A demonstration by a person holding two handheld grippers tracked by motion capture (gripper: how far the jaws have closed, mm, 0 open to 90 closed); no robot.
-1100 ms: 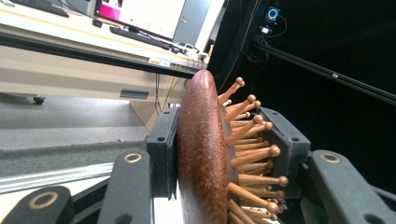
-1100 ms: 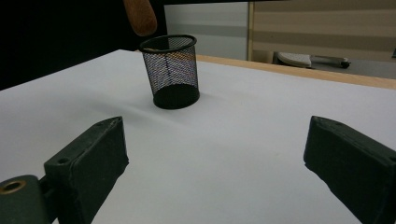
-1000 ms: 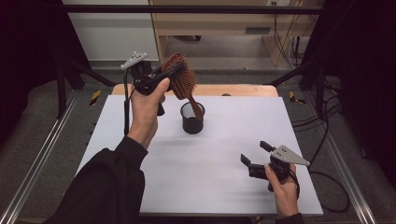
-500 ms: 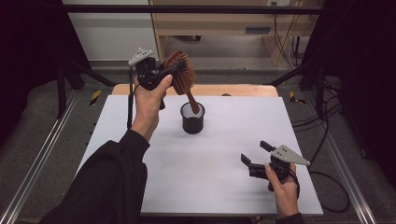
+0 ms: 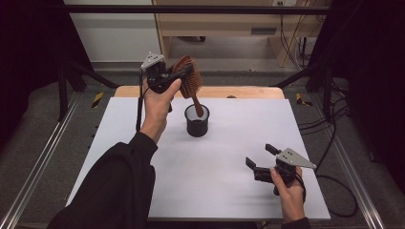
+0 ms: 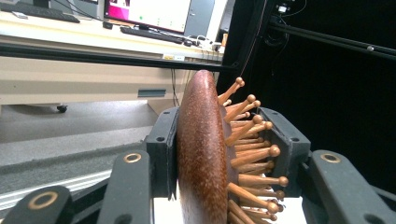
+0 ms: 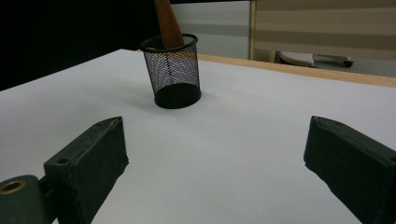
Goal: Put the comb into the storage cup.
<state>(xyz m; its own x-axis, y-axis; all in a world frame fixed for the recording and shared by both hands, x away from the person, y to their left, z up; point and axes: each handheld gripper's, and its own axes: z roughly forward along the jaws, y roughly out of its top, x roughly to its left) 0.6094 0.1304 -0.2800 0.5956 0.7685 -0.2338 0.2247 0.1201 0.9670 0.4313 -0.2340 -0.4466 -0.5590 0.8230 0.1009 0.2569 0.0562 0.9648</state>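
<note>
A brown wooden hairbrush [image 5: 187, 76] hangs head-up over a black mesh cup [image 5: 197, 121] at the table's far middle. Its handle [image 5: 197, 106] reaches down into the cup's mouth. My left gripper [image 5: 177, 79] is shut on the brush head; in the left gripper view both pads press the brush [image 6: 201, 154], back on one side and wooden pins on the other. My right gripper [image 5: 260, 156] rests near the front right of the table, its jaws wide apart with nothing between them. In the right gripper view the cup [image 7: 173, 71] stands ahead with the handle [image 7: 168, 23] inside it.
A white sheet [image 5: 215, 167] covers the table, with a wooden edge [image 5: 248, 92] showing along the far side. Black frame bars and cables run around the table. A desk with a monitor [image 6: 149, 11] stands beyond.
My left hand has carried the brush rightward and down, so the handle now dips into the mesh cup. The right gripper has stayed where it was.
</note>
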